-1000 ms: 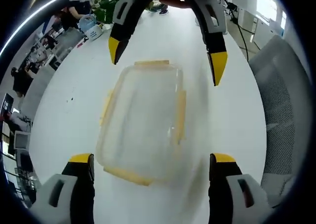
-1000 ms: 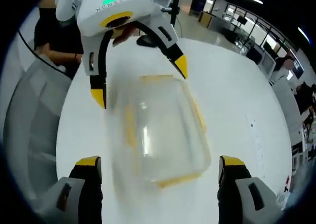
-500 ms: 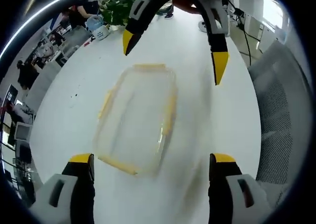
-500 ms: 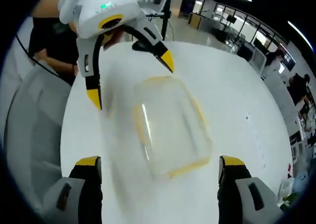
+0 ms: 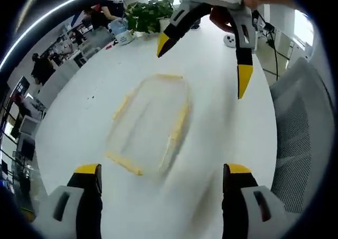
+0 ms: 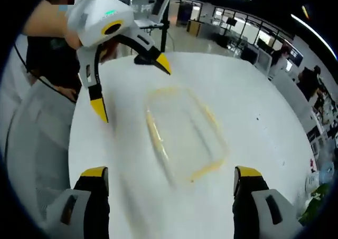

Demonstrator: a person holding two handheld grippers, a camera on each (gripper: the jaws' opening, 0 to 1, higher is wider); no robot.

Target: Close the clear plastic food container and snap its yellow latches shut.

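Note:
The clear plastic container [image 5: 150, 124] with yellow latches lies flat on the white table [image 5: 79, 107], blurred by motion, its lid resting on top. My left gripper [image 5: 162, 170] is open, its jaws standing wide on the near side of the container and above it. The right gripper [image 5: 203, 66] hangs open over the container's far end. In the right gripper view the container [image 6: 185, 134] lies ahead of my open right gripper [image 6: 171, 173], and the left gripper [image 6: 132, 89] hovers open beyond its far left corner. Neither gripper touches the container. Whether the latches are snapped down I cannot tell.
A grey mesh chair [image 5: 303, 139] stands at the table's edge, seen also as a chair [image 6: 31, 144] in the right gripper view. A potted plant [image 5: 148, 12] and small items sit at the table's far end. People stand in the office behind.
Both grippers have pulled up and back from the container, which now looks smaller and flatter in both views. Both stay open.

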